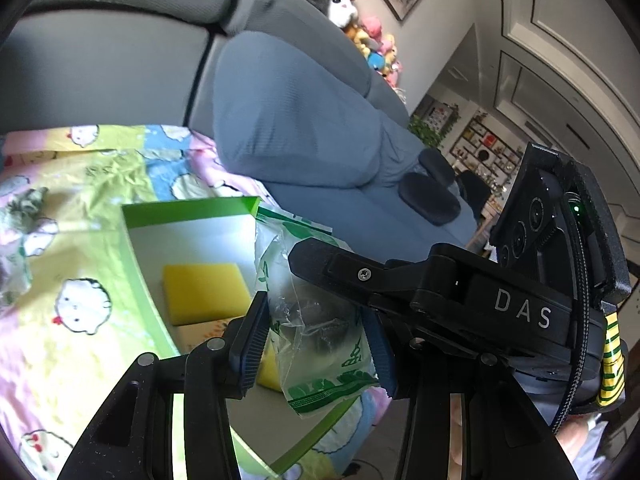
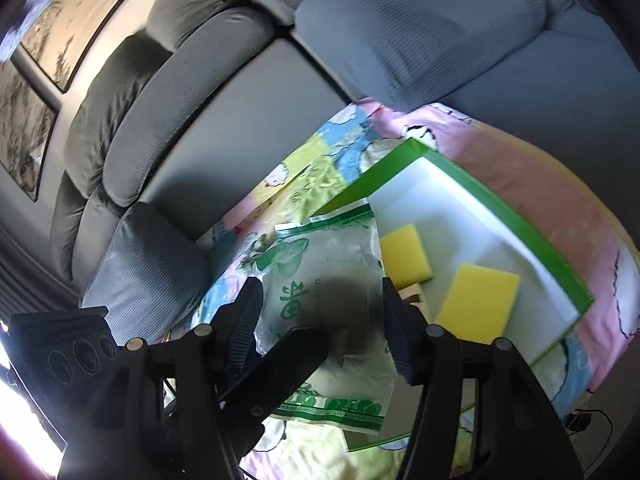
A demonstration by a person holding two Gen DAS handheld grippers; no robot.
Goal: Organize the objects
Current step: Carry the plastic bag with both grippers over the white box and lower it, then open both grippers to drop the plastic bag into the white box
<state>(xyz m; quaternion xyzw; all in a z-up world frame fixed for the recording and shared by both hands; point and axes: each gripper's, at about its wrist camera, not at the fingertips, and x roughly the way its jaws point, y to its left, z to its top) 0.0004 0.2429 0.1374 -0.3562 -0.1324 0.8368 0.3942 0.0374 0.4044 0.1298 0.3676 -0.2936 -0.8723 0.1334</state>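
A clear plastic bag (image 1: 320,320) printed in green, with something dark inside, hangs over the edge of a green box (image 1: 188,212). My left gripper (image 1: 318,346) is shut on its lower part, both blue pads against the film. The right gripper's black finger (image 1: 340,268) reaches in from the right, over the bag. In the right wrist view my right gripper (image 2: 322,328) is shut on the same bag (image 2: 332,264), and the left gripper's finger (image 2: 292,356) crosses in front. The box (image 2: 500,216) has a white inside with two yellow sponges (image 2: 404,256) (image 2: 476,300) in it.
The box lies on a cartoon-print cloth (image 1: 80,304) over a table beside a grey sofa (image 1: 288,120). A crumpled wrapper (image 1: 24,208) lies at the cloth's left edge. Plush toys (image 1: 372,36) are piled on the sofa's far end. Shelves stand in the room behind.
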